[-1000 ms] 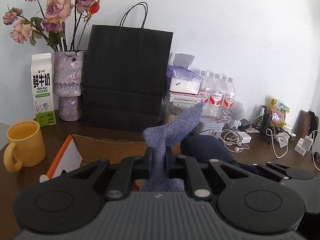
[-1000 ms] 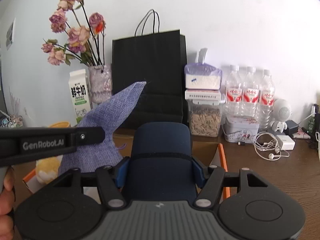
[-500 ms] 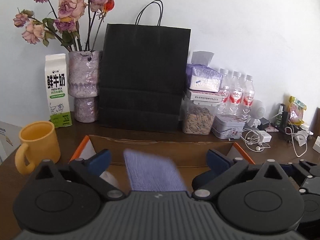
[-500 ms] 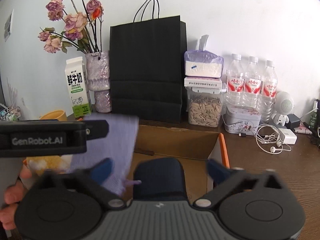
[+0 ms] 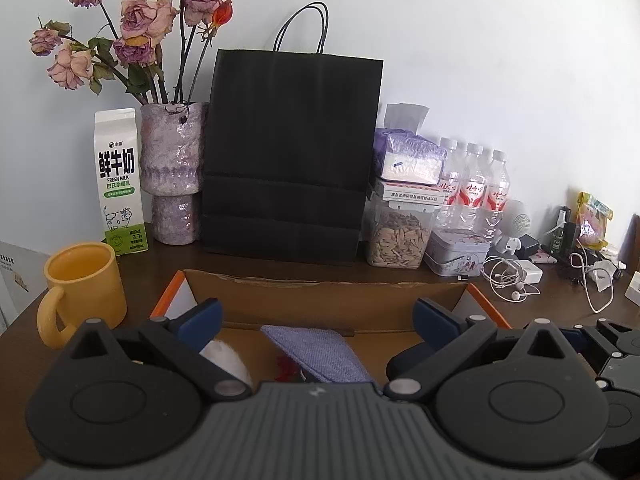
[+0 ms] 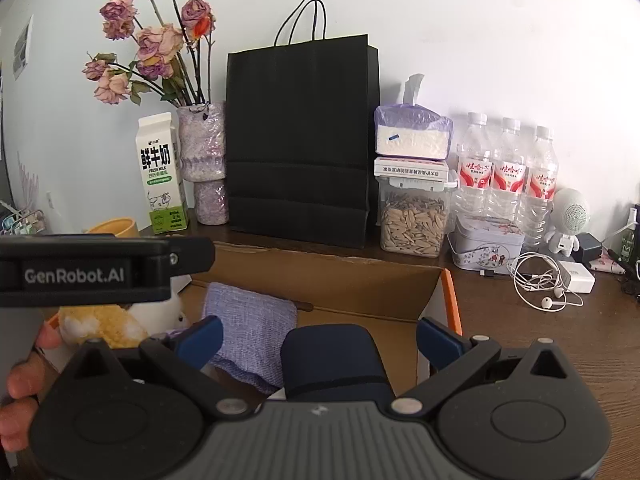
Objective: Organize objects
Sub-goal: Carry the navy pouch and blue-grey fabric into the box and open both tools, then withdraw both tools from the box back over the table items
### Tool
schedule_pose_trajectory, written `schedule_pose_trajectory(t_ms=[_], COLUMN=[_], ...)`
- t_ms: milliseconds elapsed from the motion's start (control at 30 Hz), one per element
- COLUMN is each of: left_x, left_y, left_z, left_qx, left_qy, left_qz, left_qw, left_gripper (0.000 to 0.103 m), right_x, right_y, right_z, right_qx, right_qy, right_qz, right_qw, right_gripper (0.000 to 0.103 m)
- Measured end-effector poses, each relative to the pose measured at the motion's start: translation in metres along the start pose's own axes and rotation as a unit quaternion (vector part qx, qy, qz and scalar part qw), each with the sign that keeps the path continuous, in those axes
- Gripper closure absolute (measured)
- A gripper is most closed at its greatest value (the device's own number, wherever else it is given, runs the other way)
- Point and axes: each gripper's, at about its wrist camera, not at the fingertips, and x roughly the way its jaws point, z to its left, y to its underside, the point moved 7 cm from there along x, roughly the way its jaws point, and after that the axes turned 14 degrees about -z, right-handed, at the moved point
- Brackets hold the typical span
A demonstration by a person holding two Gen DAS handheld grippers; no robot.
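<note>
An open cardboard box with orange-edged flaps stands in front of both grippers. A lavender woven cloth lies inside it. A dark navy case lies in the box beside the cloth, right under my right gripper. A yellow and white plush toy sits at the box's left. My left gripper is open and empty above the cloth. My right gripper is open and empty above the navy case.
At the back stand a black paper bag, a vase of dried roses, a milk carton, a seed jar, water bottles and a tin. A yellow mug stands left. Earphones and chargers lie right.
Both grippers opened and pulled back. The left one let go of the lavender cloth and the right one let go of the navy case; both now lie in the box.
</note>
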Motion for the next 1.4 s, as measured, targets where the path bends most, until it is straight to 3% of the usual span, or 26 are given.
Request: schedule_pose_trajectory(t_ms=[667, 1400], left_x=[-0.088, -0.163], left_y=[-0.009, 0.052], left_z=[0.021, 0.054], left_qx=[0.003, 0.011], left_qy=[-0.017, -0.02], left_qz=[-0.014, 0.044], left_qw=[0.9997, 0.9988], left_gripper=[0.0, 0.0], right_x=[-0.087, -0.167], right_y=[-0.005, 0.064], right_z=[0.014, -0.003], right_qx=[-0.011, -0.001], right_qy=[0.013, 0.032], right_qz=[-0.03, 0.018], right_qw=[0.999, 0.999], right_gripper=[0.0, 0.0])
